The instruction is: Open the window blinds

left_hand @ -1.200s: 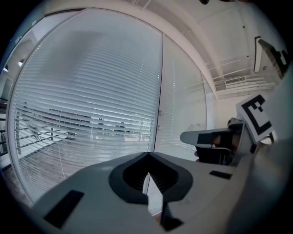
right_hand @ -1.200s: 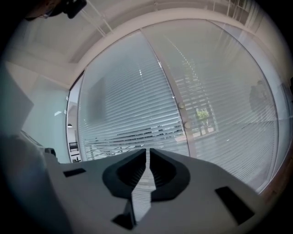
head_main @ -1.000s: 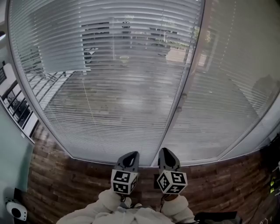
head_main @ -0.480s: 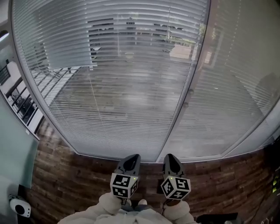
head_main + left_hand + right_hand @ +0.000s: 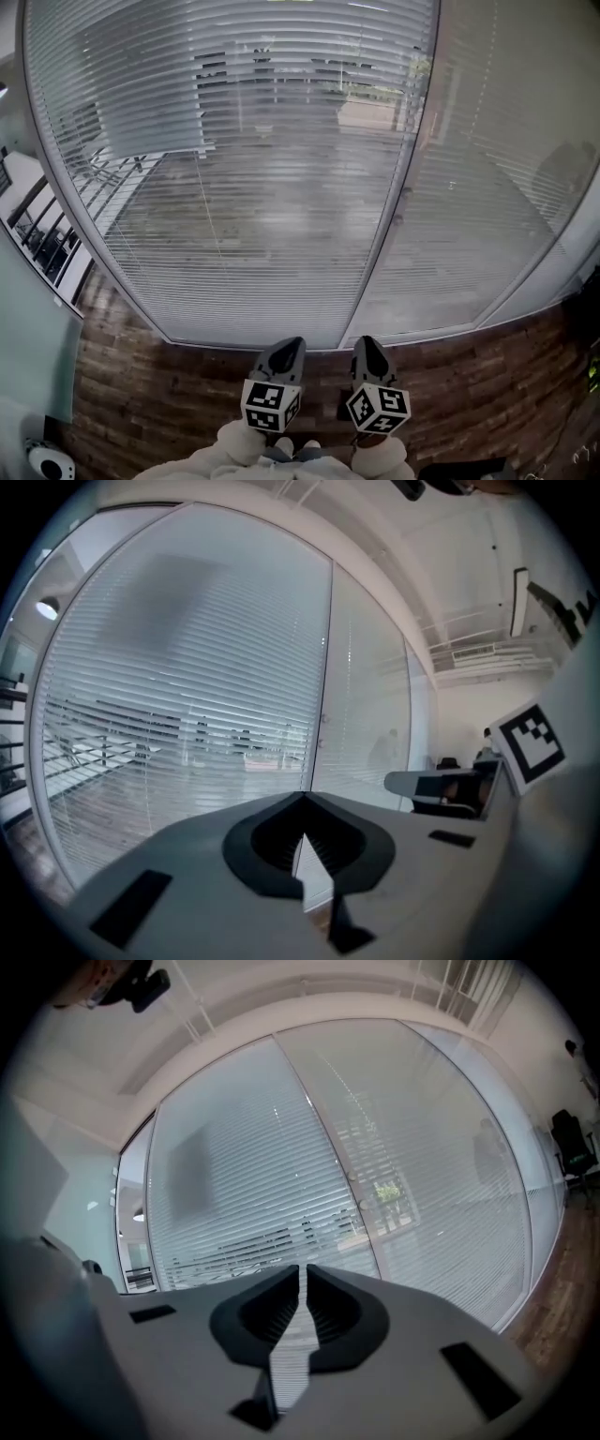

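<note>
Closed white slatted blinds [image 5: 262, 187] cover the big left window pane, and more blinds [image 5: 487, 187] cover the pane to the right. A window post [image 5: 400, 202] stands between them. A thin wand [image 5: 203, 187] hangs in front of the left blind. Both grippers are held low, side by side, pointing at the blinds' bottom edge and clear of the slats. My left gripper [image 5: 289, 345] [image 5: 302, 797] has its tips together with nothing in them. My right gripper [image 5: 367, 343] [image 5: 303, 1267] holds nothing, and its jaws stand a narrow slit apart.
Brown wood flooring [image 5: 141, 394] runs along the window's foot. A white device [image 5: 47, 461] lies on the floor at the bottom left. Dark furniture [image 5: 586, 337] stands at the right edge. The right gripper's marker cube [image 5: 530, 747] shows in the left gripper view.
Both grippers have slid a little lower in the head view, and that view has shifted slightly across the window. The jaws look the same.
</note>
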`<state>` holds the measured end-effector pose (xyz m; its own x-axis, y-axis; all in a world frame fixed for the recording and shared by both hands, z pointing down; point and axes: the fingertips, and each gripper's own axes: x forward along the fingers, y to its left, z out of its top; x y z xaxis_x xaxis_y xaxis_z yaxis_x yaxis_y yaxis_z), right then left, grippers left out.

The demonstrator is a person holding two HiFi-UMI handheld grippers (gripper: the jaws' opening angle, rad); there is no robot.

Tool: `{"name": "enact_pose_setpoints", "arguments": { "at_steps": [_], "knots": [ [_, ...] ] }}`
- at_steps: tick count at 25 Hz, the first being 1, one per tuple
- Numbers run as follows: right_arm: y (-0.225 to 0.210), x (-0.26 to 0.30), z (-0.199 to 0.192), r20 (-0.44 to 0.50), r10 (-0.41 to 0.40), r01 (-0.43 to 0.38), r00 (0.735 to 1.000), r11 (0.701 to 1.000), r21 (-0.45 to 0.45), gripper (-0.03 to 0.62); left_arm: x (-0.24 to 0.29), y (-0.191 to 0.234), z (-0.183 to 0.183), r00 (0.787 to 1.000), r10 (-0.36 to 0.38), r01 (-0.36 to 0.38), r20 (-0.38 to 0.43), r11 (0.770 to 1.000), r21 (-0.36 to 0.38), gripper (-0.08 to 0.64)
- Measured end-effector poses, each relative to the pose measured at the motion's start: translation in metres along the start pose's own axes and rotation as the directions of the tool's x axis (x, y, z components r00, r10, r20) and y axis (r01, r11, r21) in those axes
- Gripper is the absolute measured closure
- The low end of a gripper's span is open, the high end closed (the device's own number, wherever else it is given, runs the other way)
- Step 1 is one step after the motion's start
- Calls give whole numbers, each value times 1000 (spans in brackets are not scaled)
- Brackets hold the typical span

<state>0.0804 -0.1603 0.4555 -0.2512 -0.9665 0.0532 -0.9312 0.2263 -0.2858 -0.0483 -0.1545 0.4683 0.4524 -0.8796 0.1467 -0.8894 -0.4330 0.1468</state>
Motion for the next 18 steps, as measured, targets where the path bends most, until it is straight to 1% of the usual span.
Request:
{"name": "enact_pose_setpoints", "arguments": {
  "at_steps": [3,7,11,18],
  "knots": [
    [4,-2,3,8,10,-10,1000,1000,2,557,-5,0,1,1000,11,-11,3,1000,-14,561],
    [7,-8,15,31,29,-28,999,999,-22,558,-11,-8,4,1000,12,-12,18,1000,7,561],
    [8,-7,16,21,41,-41,999,999,-35,569,-11,-9,6,999,22,-22,26,1000,-6,561],
    [7,-7,19,25,50,-49,998,997,-56,572,-10,-12,5,999,28,-28,31,1000,-6,561]
  ]
}}
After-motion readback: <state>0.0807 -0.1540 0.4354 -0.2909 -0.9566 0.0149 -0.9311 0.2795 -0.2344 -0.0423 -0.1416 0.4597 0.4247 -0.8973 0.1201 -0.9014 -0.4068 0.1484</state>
